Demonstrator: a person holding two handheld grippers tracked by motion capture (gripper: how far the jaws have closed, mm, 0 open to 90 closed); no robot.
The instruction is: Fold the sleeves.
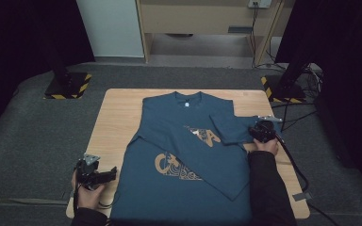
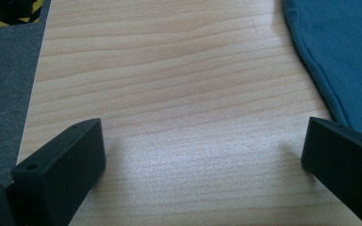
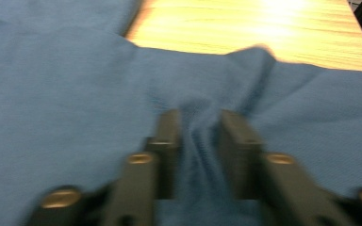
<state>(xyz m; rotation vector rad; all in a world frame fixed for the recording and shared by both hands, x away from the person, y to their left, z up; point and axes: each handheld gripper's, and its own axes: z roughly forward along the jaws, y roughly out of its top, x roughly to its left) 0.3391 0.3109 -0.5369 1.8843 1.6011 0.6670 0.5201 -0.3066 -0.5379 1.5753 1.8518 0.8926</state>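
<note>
A dark blue T-shirt with an orange print lies face up on the wooden table, its left side folded across the chest. My right gripper rests on the shirt's right sleeve. In the right gripper view its jaws pinch a bunched ridge of the blue fabric. My left gripper sits at the table's near left corner, beside the shirt's hem. In the left gripper view it stands open over bare wood, with the shirt's edge to the right.
Two black stands with yellow-and-black striped bases flank the table's far corners on grey carpet. A wooden cabinet stands at the back. A cable trails from the right gripper over the table's right edge.
</note>
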